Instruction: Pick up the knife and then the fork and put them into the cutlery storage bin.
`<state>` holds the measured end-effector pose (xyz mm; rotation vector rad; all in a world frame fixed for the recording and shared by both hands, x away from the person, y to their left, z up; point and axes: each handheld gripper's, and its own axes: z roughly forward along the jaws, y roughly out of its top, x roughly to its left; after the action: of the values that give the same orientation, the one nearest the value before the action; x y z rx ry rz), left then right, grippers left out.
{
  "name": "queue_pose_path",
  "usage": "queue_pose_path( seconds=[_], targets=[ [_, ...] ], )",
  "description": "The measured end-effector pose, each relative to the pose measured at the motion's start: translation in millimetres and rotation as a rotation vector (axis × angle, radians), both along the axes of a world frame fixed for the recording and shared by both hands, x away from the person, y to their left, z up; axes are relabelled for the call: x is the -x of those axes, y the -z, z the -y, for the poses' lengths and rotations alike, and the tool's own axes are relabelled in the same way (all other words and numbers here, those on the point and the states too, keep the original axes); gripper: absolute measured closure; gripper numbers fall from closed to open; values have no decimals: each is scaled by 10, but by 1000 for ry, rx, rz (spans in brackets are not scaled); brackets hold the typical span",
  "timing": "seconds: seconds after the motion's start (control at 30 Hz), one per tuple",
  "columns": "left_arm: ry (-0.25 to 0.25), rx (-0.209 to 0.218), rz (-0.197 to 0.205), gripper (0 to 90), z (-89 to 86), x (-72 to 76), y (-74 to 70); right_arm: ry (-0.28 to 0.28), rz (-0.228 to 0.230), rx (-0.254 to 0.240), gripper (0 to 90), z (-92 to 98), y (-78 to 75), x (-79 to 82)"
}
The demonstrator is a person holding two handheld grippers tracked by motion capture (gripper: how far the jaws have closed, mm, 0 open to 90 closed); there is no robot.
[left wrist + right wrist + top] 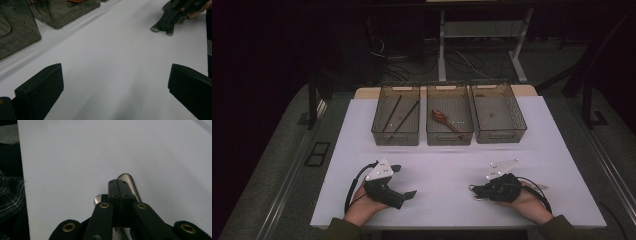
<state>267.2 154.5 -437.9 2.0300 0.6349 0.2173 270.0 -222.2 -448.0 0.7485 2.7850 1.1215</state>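
My left gripper [404,181] rests on the white table top [447,160] at the near left, open, its jaws wide apart. Bare table lies between them in the left gripper view [115,68]. My right gripper [473,191] lies at the near right, shut, its jaws pressed together in the right gripper view [117,182]. The rounded ends of two metal utensils [127,178] poke out from beneath the jaws. Whether they are gripped I cannot tell. From the left gripper view the right gripper [172,15] shows at the upper right, with the metal ends [155,29] touching the table.
Three see-through grey bins stand in a row at the back. The left bin [377,127] holds two dark chopsticks [404,117], the middle bin [429,131] a reddish wooden spoon [443,118]. The right bin [522,122] looks bare. Both hands rest near the table's front edge.
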Motion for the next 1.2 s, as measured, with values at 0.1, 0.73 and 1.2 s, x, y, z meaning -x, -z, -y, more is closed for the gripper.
queue_pose_path(
  seconds=[0.1, 0.73, 1.2],
  targets=[
    [0, 0, 0, 0, -1, 0, -1, 5, 4, 1, 888, -2, 1, -28],
    [1, -4, 0, 0, -5, 2, -3, 60, 13, 9, 889, 70, 3, -233],
    [1, -3, -1, 0, -4, 6, -3, 78, -4, -7, 840, 159, -72, -298]
  ],
)
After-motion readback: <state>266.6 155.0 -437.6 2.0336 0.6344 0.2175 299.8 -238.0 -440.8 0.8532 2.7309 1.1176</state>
